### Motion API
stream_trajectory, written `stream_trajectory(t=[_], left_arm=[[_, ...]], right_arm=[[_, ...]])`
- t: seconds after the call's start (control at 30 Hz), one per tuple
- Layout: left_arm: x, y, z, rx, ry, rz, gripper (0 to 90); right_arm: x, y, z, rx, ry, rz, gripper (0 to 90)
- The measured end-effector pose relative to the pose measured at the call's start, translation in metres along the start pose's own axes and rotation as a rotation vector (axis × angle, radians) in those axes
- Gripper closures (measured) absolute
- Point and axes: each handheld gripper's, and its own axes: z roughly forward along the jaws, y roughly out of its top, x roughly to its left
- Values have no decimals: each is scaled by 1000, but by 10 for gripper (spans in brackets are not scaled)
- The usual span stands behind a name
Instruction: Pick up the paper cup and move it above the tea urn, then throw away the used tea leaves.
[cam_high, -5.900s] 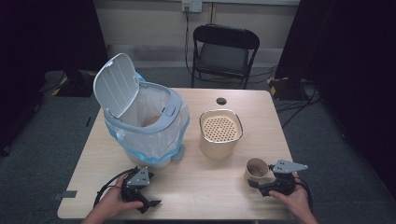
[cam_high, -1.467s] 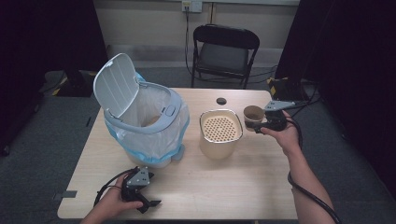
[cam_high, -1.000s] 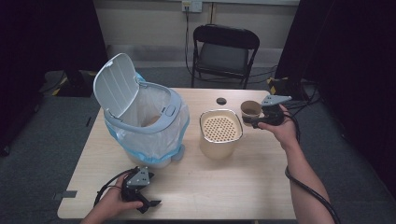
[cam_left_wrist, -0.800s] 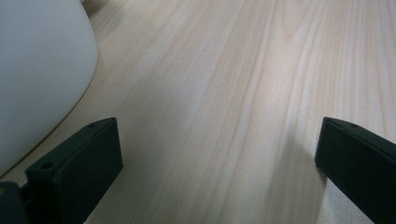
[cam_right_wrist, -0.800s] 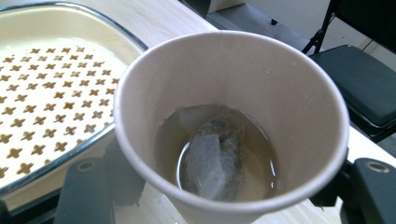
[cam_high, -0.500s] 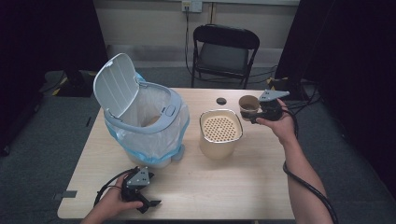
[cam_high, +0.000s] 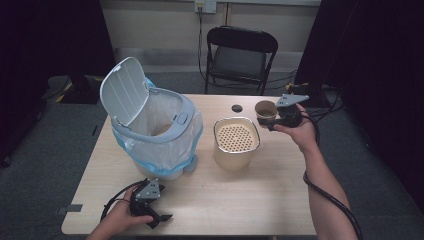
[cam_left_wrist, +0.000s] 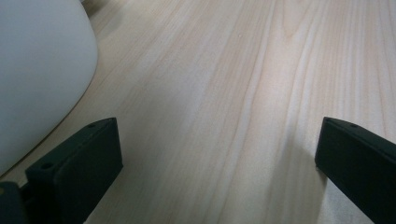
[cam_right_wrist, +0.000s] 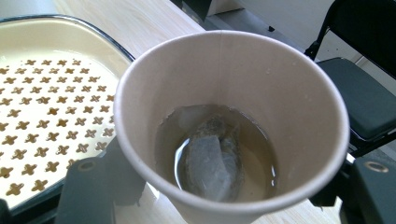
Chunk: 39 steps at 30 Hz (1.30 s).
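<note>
We hold a paper cup (cam_right_wrist: 231, 126) between the fingers of our right gripper (cam_high: 278, 116), which grasp it by its sides, and we keep it upright because a wet tea bag (cam_right_wrist: 210, 161) lies in a little brownish liquid at its bottom. The cup is lifted above the far right part of the surface (cam_high: 240, 195), just beside the cream strainer container (cam_high: 236, 142) with its perforated top; we think the liquid should go through those holes, and the bag perhaps into the bin afterwards. The white trash bin (cam_high: 155, 132) stands at the left with its lid (cam_high: 123, 97) swung open and a clear plastic liner inside, so it is ready to receive waste. Our left gripper (cam_high: 150, 200) rests low at the near edge, its fingers spread apart with nothing between them, near the bin base. A small dark round object (cam_high: 237, 108), maybe a cap, lies at the far edge. The surface is pale wood; behind it a black folding chair (cam_high: 240, 52) stands on grey carpet, with dark curtains at both sides.
</note>
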Motion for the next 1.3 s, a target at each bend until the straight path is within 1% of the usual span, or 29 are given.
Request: stream_trajectory(t=[0.03, 0.1, 0.17, 0.33, 0.37, 0.4, 0.43, 0.47, 0.5, 0.53, 0.63, 0.7, 0.8, 0.83, 0.9, 0.93, 1.0, 1.1, 1.13, 1.17, 1.3], left_arm=[[0, 0, 0, 0, -1, 0, 0], [0, 0, 0, 0, -1, 0, 0], [0, 0, 0, 0, -1, 0, 0], [0, 0, 0, 2, -2, 0, 0], [1, 0, -1, 7, -10, 2, 0], [0, 0, -1, 6, -10, 1, 0], [0, 0, 0, 1, -1, -1, 0], [1, 0, -1, 8, -11, 2, 0], [1, 0, -1, 8, -11, 2, 0], [0, 0, 0, 1, -1, 0, 0], [0, 0, 0, 2, -2, -1, 0], [0, 0, -1, 7, -10, 1, 0], [1, 0, -1, 9, -10, 2, 0], [1, 0, -1, 9, -10, 2, 0], [1, 0, -1, 9, -10, 2, 0], [1, 0, -1, 9, -10, 2, 0], [1, 0, -1, 9, -10, 2, 0], [1, 0, -1, 9, -10, 2, 0], [1, 0, -1, 8, -10, 2, 0], [1, 0, -1, 8, -10, 2, 0], [1, 0, -1, 9, -10, 2, 0]], right_arm=[[0, 1, 0, 3, 0, -5, 304], [0, 1, 0, 4, -1, -6, 305], [0, 3, -1, -6, 0, -2, 304], [0, 4, -2, -2, -3, -5, 304], [0, 4, -2, -2, -1, -4, 304], [0, 5, -2, 1, 0, -8, 304], [0, 5, -2, 3, -3, -11, 304], [0, 5, -2, 3, -3, -11, 304], [0, 5, -2, 3, -2, -10, 304], [1, 6, -3, 3, -6, -15, 304], [1, 7, -4, 4, -9, -23, 304], [2, 10, -4, 3, -14, -45, 304], [3, 13, -3, -1, -23, -74, 305], [3, 15, -3, -2, -33, -91, 305], [4, 17, -2, -11, -37, -105, 305], [4, 17, -2, -11, -37, -105, 305], [6, 21, -1, -31, -44, -122, 305], [7, 23, 0, -32, -48, -146, 305], [8, 24, 0, -31, -51, -161, 304], [8, 24, 0, -31, -51, -161, 304], [9, 26, 1, -32, -71, -194, 306]])
